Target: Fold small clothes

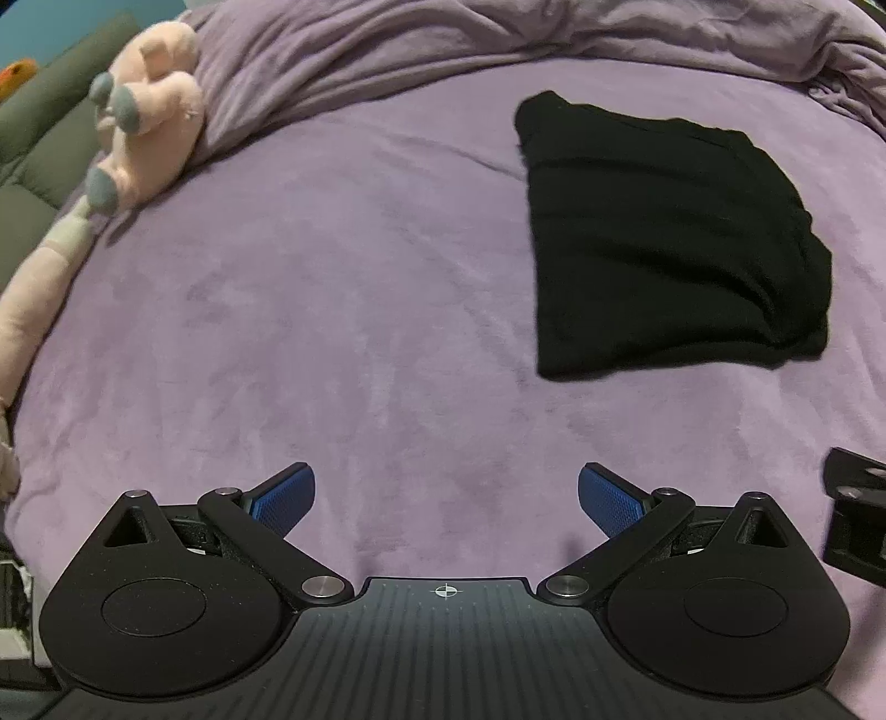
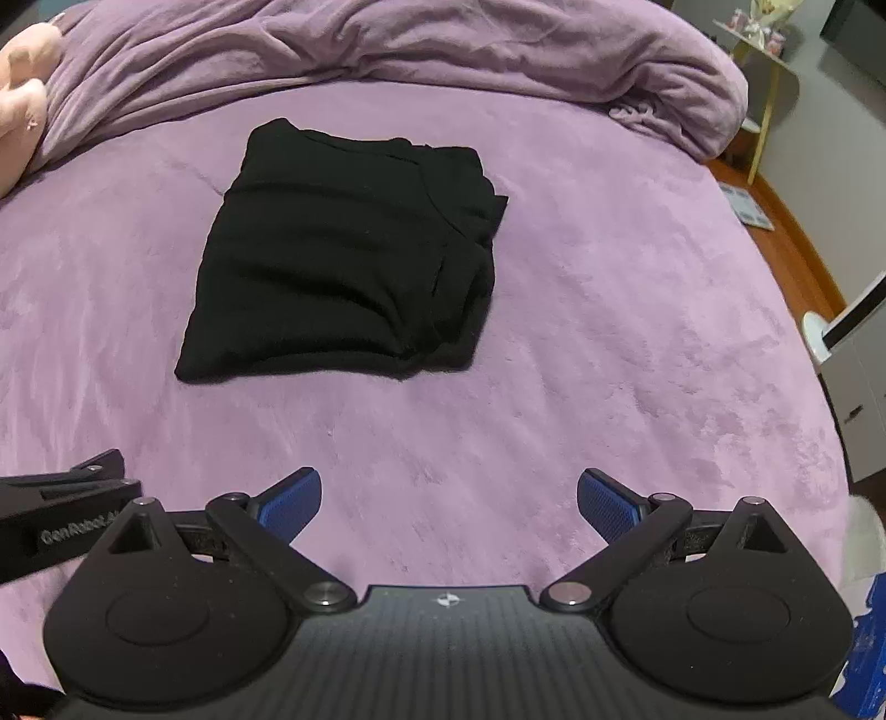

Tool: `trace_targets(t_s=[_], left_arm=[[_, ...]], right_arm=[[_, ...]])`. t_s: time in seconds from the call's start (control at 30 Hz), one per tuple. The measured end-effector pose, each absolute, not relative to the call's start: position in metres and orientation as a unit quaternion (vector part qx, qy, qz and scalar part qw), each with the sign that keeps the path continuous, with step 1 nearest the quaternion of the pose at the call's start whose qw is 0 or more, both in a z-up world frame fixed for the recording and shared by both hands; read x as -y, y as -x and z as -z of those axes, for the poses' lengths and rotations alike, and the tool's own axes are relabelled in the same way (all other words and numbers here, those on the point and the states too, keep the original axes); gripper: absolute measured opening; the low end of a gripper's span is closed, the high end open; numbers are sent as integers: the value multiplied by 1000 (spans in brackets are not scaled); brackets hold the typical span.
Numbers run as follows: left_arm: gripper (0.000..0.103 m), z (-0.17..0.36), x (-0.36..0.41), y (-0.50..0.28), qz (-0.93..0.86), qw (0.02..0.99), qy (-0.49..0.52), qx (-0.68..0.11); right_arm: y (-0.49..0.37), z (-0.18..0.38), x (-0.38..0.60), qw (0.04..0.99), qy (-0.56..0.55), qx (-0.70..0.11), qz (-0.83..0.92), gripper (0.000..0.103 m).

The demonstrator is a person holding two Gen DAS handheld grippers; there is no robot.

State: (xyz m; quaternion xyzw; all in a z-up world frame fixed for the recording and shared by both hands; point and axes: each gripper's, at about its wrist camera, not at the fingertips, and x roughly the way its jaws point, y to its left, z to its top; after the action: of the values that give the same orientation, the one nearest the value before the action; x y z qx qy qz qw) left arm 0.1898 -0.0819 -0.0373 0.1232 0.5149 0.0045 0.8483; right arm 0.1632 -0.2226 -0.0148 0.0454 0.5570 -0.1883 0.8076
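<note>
A black garment (image 1: 664,243) lies folded into a compact rectangle on the purple blanket (image 1: 332,310); it also shows in the right wrist view (image 2: 343,260), with stacked layers at its right edge. My left gripper (image 1: 446,498) is open and empty, hovering over bare blanket well short and left of the garment. My right gripper (image 2: 448,501) is open and empty, short of the garment and to its right. Neither touches the cloth. The edge of the right gripper's body (image 1: 855,526) shows at the right of the left view, and the left gripper's body (image 2: 61,515) at the left of the right view.
A pink plush toy (image 1: 138,127) lies along the bed's left side. A bunched purple duvet (image 2: 387,50) runs across the back. The bed's right edge drops to a wooden floor (image 2: 786,232) with a gold-legged side table (image 2: 769,83) and white furniture (image 2: 853,354).
</note>
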Motion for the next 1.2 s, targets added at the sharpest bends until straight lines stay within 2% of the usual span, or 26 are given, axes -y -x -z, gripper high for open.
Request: trace_targets(t_s=[0.5, 1.2], left_arm=[[103, 58, 88, -202, 22, 826, -104, -554], [103, 61, 88, -197, 28, 818, -96, -566]], right_arm=[[-174, 26, 246, 795, -91, -568, 193, 99], [-169, 24, 245, 796, -82, -568, 193, 99]])
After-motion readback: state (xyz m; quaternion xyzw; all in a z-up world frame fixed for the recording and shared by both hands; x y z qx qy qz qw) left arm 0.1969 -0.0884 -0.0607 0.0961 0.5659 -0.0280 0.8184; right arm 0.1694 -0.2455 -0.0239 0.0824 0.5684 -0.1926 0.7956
